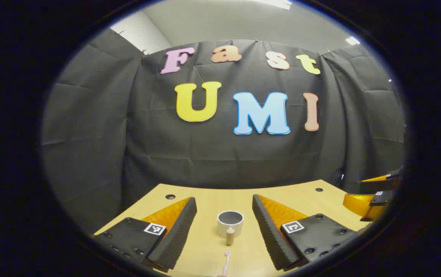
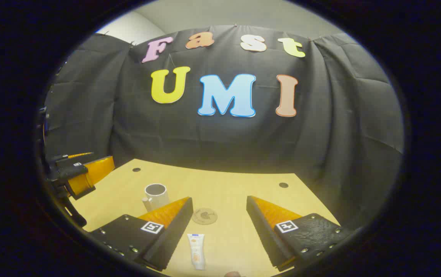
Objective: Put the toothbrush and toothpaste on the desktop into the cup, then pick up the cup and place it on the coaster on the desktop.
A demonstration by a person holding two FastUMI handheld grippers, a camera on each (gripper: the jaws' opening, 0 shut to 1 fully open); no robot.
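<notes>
The left gripper point(image 1: 224, 221) hangs above the desktop point(image 1: 205, 196) with its fingers spread wide and nothing between them. Straight ahead, centred in the gap, stands the cup point(image 1: 230, 223), upright and pale, its handle turned back toward the gripper. Nearer than the cup, low in the gap, the toothbrush point(image 1: 226, 263) lies on the wood, its small head pointing at the cup and its handle running out of the left gripper view at the bottom. Cup and toothbrush sit apart. Off to the far right, at the edge of the table, the other gripper shows.

Over to the right gripper point(image 2: 219, 221): its jaws also stand wide apart, gripping nothing. Directly below the gap, closer to its left finger, the toothpaste point(image 2: 196, 251) lies flat on the wooden top, a white tube running lengthwise toward the gripper. Just beyond the tube, past the left fingertip, the round coaster point(image 2: 204, 216) lies flat on the desk, bare. Farther out and to the left, the cup point(image 2: 156, 196) stands upright, partly hidden behind that left finger, well apart from the coaster. At the far left edge of the right gripper view, the left gripper point(image 2: 80, 173) hovers over the corner of the desktop point(image 2: 224, 184). Behind everything hangs the dark cloth wall point(image 2: 339, 127).
</notes>
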